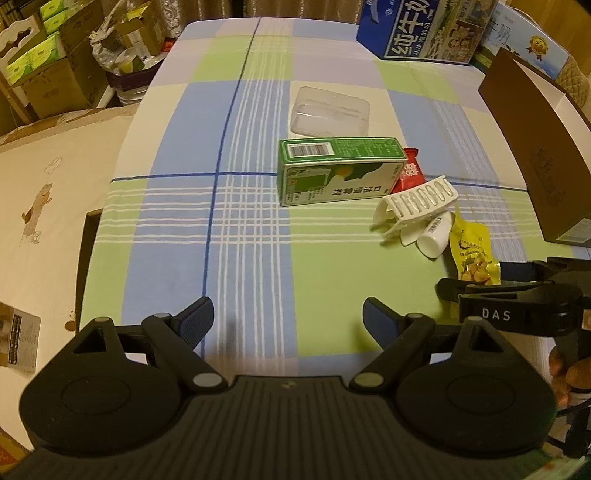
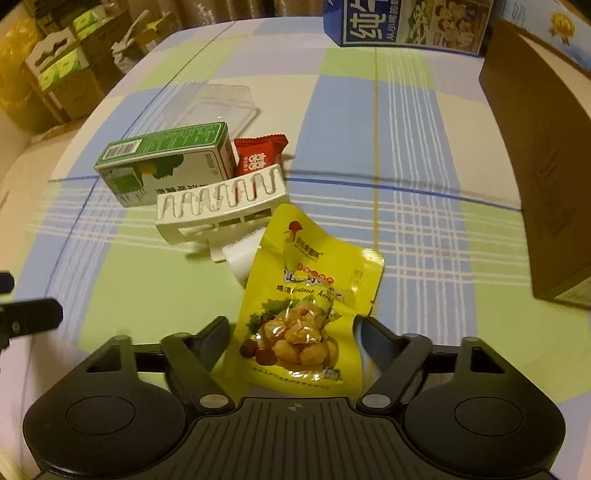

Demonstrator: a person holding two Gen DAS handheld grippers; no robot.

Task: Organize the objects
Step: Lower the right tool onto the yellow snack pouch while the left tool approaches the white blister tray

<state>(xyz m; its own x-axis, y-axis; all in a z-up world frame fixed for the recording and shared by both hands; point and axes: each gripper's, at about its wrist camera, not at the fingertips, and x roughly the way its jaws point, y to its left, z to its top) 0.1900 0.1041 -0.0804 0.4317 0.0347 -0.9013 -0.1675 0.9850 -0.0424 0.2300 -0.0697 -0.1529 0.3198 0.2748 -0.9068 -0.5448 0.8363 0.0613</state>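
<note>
The right gripper (image 2: pixel 291 332) is straddling the yellow pouch (image 2: pixel 306 317), its jaws standing either side of the pouch's lower half; whether the pads are gripping the foil or only flanking it cannot be told. The pouch is lying straight ahead of this gripper, its long axis running away along the fingers, at the near right edge of the table (image 2: pixel 424 177). The left gripper (image 1: pixel 288 317) is hanging wide open and empty over bare cloth near the near edge, well apart from every item, so the right hand is judged nearer for the coming move.

The pouch is glossy crinkled foil, flat and soft, likely to bend if lifted by one end. Just beyond it a small white bottle (image 1: pixel 434 236) is lying on its side, part-hidden under a white slotted clip (image 2: pixel 221 206) of rigid plastic. Behind the clip a green carton (image 2: pixel 166 166) is lying lengthwise across the table, with a red sachet (image 2: pixel 258 155) touching its right end. A clear plastic tray (image 1: pixel 330 110) is sitting further back. A brown box (image 2: pixel 535 155) is standing along the right edge, and a blue carton (image 1: pixel 417 27) is at the far edge.
</note>
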